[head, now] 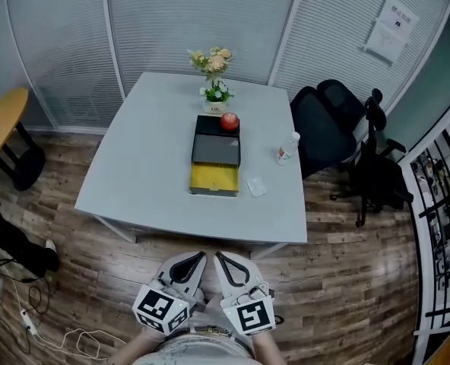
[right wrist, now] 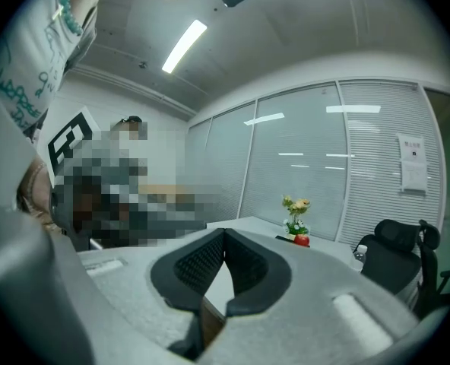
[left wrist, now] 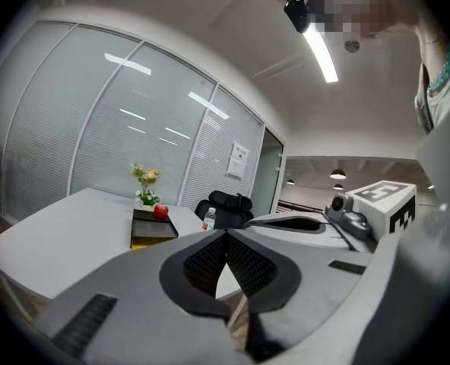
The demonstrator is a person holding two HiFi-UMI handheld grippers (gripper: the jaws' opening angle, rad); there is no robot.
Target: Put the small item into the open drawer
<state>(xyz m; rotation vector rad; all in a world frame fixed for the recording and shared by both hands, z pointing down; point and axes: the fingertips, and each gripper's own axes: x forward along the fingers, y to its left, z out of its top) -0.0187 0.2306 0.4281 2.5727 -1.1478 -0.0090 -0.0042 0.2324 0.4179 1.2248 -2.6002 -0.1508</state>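
Both closed and empty, left hand-held gripper (head: 201, 258) and right hand-held gripper (head: 219, 257), well short of small item (head: 256, 186), perhaps plastic.

This is an office meeting room. Glass partition walls with white slatted blinds (head: 194, 21) close it in behind the table, and a printed paper notice (head: 388, 29) is stuck to a panel. A large white square table (head: 134, 173) stands in the middle on grey-brown wood-plank flooring (head: 347, 280), with 2 black swivel office chairs (head: 339, 120) just beside its right edge. A long white ceiling strip light (left wrist: 320, 52) runs overhead. A round side table with a yellow wooden top (head: 3, 116) sits at the left.
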